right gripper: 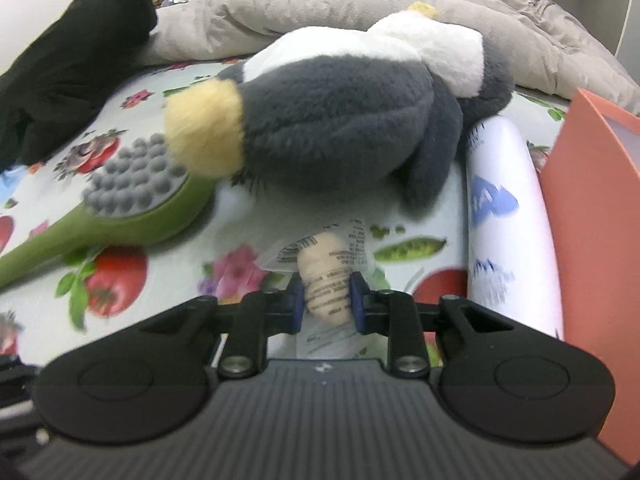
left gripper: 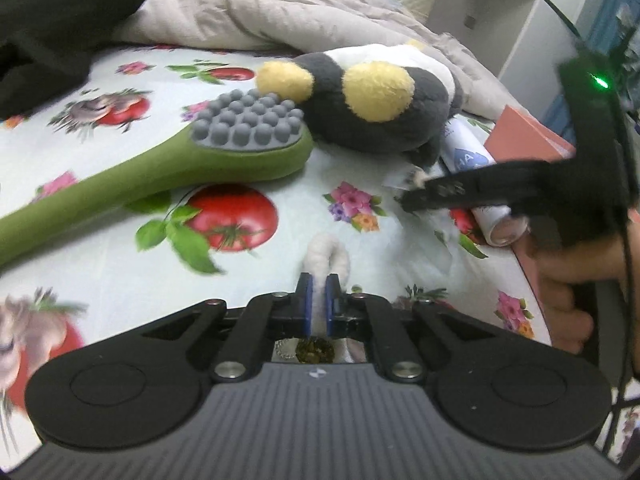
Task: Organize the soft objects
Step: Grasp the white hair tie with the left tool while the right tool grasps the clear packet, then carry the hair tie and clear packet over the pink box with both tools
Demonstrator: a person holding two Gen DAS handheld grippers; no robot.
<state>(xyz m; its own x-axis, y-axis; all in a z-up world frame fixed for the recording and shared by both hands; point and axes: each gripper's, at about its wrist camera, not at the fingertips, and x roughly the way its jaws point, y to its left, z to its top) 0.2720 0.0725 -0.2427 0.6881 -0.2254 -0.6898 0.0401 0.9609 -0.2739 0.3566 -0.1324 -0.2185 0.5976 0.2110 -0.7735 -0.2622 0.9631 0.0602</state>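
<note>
- Left wrist view: your left gripper (left gripper: 319, 302) is pinched nearly shut on a white fuzzy strip (left gripper: 326, 254) above the floral sheet (left gripper: 120, 280); the plush toy (left gripper: 372, 100) lies beyond it.
- Right wrist view: your right gripper (right gripper: 326, 300) is clamped partway on a beige piece with a printed tag (right gripper: 326, 280). Grasping looks done; next, lift both ends together, evenly.

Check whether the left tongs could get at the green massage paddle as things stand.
Probably not yet. The left tongs are shut on a white fuzzy piece, so they are occupied. The green massage paddle itself lies bare on the floral sheet, with nothing between it and the tongs.
</note>
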